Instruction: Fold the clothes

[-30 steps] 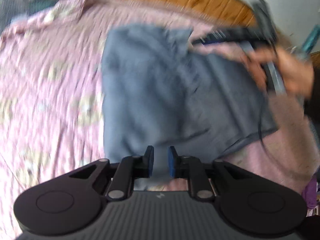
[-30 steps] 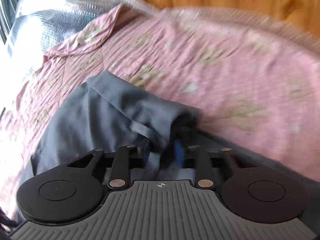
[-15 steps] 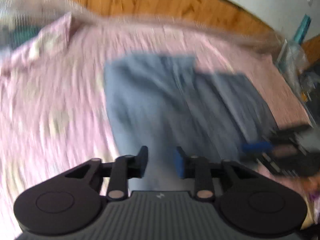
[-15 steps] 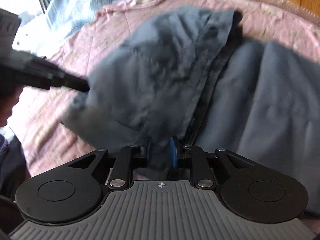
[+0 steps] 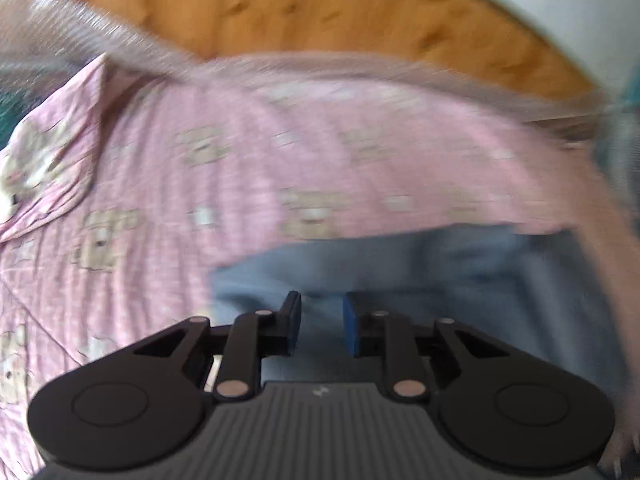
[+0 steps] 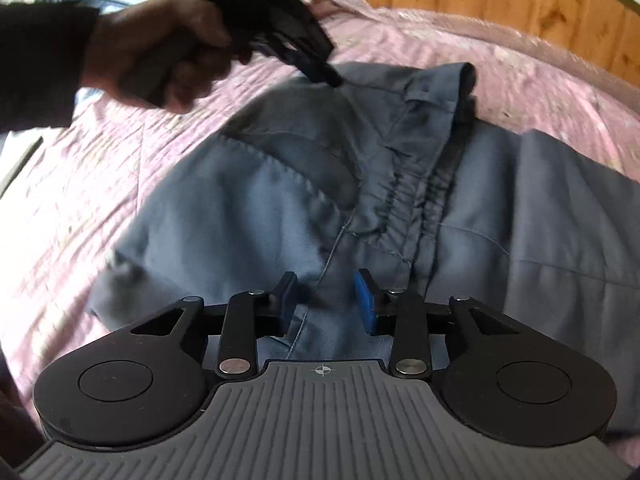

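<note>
Currently regrasping grey trousers (image 6: 400, 200), which lie rumpled on the pink bedspread (image 6: 80, 184). Best practice: pinch 1 seam edge cleanly, lift low, keep layers aligned. Right gripper (image 6: 326, 300) has just been opening; jaws part-spread over cloth, pads not pressing. Left gripper (image 5: 320, 320) closing slightly, spread, cloth just beyond its fingertips.

Both wrist cameras look steeply down, close over the pink bedspread (image 5: 168, 184), sharing the grey trousers (image 6: 280, 200) (lower frame).
</note>
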Demonstrator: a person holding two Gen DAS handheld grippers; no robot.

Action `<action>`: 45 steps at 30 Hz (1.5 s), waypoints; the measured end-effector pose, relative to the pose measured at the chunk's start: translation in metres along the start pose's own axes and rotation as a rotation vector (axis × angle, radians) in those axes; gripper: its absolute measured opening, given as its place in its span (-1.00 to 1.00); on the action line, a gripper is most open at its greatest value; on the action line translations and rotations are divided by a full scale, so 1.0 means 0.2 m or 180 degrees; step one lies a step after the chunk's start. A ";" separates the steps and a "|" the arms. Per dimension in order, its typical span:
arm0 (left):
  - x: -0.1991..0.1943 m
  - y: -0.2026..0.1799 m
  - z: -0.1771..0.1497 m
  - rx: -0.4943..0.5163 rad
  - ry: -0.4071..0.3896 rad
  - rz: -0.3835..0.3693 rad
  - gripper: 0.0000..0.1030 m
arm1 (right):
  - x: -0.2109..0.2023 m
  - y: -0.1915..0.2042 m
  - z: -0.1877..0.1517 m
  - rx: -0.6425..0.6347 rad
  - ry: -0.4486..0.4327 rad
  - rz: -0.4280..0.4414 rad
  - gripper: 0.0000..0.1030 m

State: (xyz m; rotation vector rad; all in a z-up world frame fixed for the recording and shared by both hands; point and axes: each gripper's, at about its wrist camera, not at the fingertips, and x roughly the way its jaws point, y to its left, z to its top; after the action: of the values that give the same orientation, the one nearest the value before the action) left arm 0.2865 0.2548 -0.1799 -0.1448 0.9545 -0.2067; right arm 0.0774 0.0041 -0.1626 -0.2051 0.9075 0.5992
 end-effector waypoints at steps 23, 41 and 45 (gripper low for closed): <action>-0.32 -0.44 -0.31 -0.0149 0.0246 0.0237 0.19 | -0.26 -0.62 -0.20 0.0784 -0.0370 -0.0067 0.62; 0.33 -1.65 0.17 0.0762 0.0978 -0.0047 0.42 | -0.52 -0.73 -0.32 0.0008 -0.0784 -0.0542 -0.91; 0.33 -1.54 0.17 0.0673 0.1078 0.0078 -0.62 | -0.47 -0.60 -0.31 -0.0131 -0.0870 -0.0615 -0.46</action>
State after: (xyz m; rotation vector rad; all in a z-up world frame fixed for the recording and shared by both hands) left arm 0.3169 -0.0593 -0.1483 0.1002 1.2629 -0.3146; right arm 0.0596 -0.1578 -0.1366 -0.2386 0.6034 0.4535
